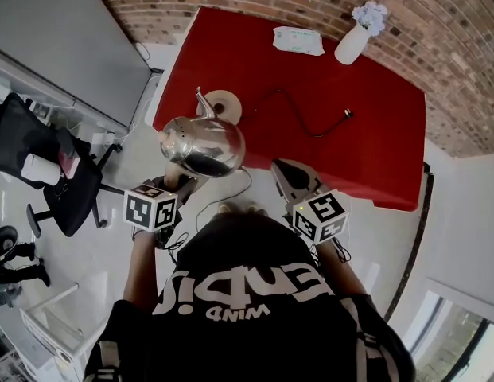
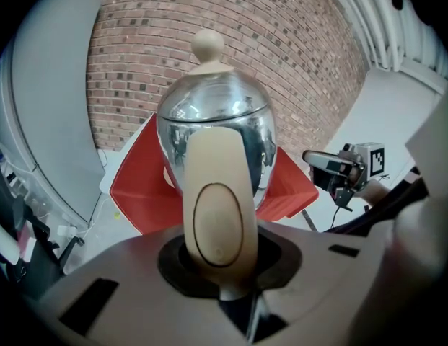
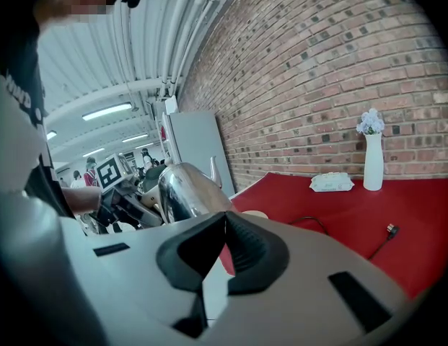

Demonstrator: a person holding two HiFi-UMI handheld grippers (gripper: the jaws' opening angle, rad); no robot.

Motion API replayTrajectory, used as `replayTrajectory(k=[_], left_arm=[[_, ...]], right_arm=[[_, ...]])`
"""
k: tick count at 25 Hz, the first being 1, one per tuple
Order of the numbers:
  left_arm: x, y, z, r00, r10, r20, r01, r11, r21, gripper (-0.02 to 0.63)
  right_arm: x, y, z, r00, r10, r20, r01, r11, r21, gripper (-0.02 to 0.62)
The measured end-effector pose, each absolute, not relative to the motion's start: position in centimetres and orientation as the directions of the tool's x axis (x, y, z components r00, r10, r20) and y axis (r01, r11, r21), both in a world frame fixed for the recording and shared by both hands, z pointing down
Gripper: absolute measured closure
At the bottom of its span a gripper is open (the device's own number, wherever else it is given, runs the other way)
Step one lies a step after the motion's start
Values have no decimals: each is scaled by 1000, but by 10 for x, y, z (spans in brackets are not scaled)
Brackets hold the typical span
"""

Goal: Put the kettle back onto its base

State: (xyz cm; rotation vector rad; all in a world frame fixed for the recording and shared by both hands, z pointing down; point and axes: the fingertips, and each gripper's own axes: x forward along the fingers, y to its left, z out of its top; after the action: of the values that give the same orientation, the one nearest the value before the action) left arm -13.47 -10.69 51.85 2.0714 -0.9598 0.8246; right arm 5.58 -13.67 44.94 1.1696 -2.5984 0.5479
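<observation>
Kettle (image 1: 203, 143): steel, held upright for setting down by its cream handle (image 2: 218, 215), left gripper (image 2: 222, 265) clamped on it, at the red table (image 1: 374, 142) edge just short of its round base (image 1: 224, 104). Right gripper (image 3: 225, 229): jaws together, empty, apparently idle.

My left gripper (image 1: 181, 183) holds the kettle (image 1: 203, 142) by its handle over the near left corner of the table (image 1: 374, 157). The base (image 1: 224, 102) sits just behind the kettle, with a cord (image 1: 298, 122) trailing rightward. At the far edge, a wipes pack (image 1: 298, 40) lies left of a vase (image 1: 352, 44). My right gripper (image 1: 288, 173) hovers right of the kettle, jaws together.
</observation>
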Motion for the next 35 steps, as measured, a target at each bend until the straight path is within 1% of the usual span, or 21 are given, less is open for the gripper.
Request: replayTrajectory(k=[7, 13, 22, 28, 35], left_arm=[[-138, -149, 530, 517, -358, 778, -809, -501, 307, 540], [-143, -192, 540, 501, -380, 778, -823, -487, 292, 540], [-145, -243, 566, 451, -366, 814, -834, -496, 240, 540], [-142, -265, 585, 407, -343, 846, -830, -527, 185, 540], [-139, -273, 603, 375, -318, 871, -828, -537, 161, 540]], right_arm=[[62, -150, 452, -634, -678, 371, -771, 591, -237, 572], [64, -157, 456, -630, -676, 382, -774, 585, -242, 572], [65, -170, 461, -627, -673, 392, -777, 577, -252, 572], [67, -175, 466, -617, -674, 405, -785, 563, -258, 572], [69, -178, 470, -609, -676, 415, -792, 550, -265, 572]])
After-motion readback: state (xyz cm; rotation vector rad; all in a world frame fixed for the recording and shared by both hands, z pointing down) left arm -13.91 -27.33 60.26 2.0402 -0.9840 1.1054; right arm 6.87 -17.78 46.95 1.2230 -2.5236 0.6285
